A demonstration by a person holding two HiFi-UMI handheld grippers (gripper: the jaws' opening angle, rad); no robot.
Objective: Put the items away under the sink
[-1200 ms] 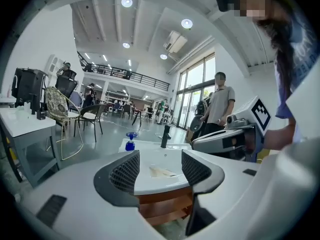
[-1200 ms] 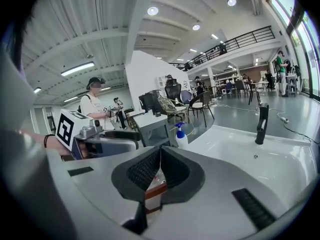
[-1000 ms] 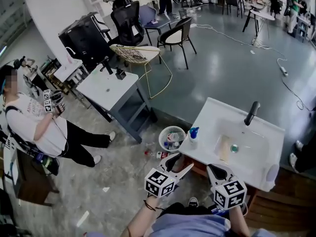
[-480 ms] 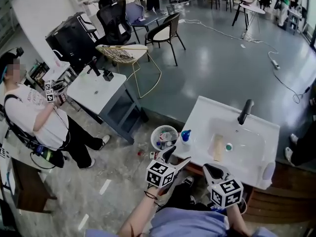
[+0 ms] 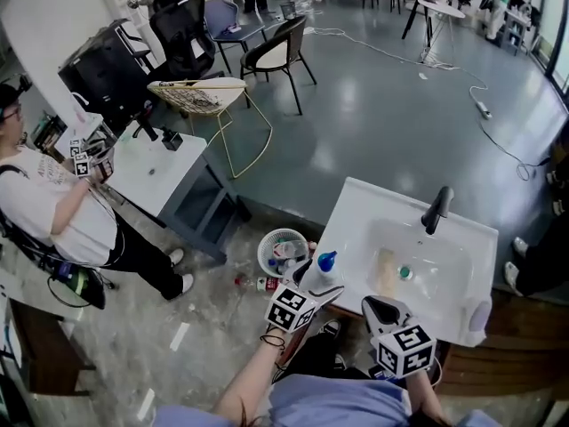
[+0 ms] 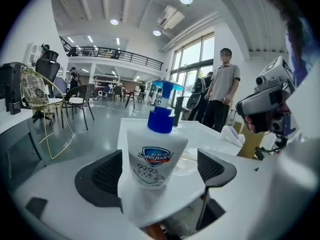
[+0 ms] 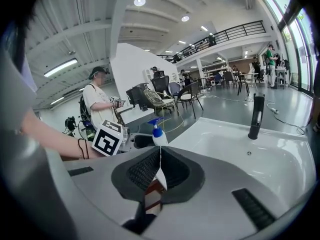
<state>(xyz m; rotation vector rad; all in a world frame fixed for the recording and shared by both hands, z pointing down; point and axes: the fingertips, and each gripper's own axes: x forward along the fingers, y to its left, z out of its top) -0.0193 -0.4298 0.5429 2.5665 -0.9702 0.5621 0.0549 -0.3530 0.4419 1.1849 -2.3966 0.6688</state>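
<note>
the left gripper (image 5: 320, 280) stands released, its jaws apart on either side of the soap bottle (image 6: 156, 156). in its own view the left pad sits right against the bottle's side, while a clear gap shows at the right pad. nothing is clamped yet. the bottle, white with a blue pump, stands upright on the near left corner of the sink (image 5: 356, 205), close to the rim. the right gripper (image 7: 159, 170) is clenched with nothing between its pads and hangs low by the sink's front edge. the faucet (image 5: 436, 210) is at the far side of the basin. a white basket (image 5: 267, 243) of small items sits on the floor just beside that corner. a person (image 5: 53, 212) stands well apart at the left.

the likely trouble is the uneven approach. if the jaws close with one pad already against the bottle, they may shove it sideways before the other pad arrives. standing so near the corner, it could tip off toward the floor or the basket. its smooth, tapering body may also slip upward out of a low pinch.

a second ago the left gripper was short of the bottle, below and to its left. since then it has come forward to bracket it. the bottle has stayed on its corner and the right gripper has stayed clenched.
</note>
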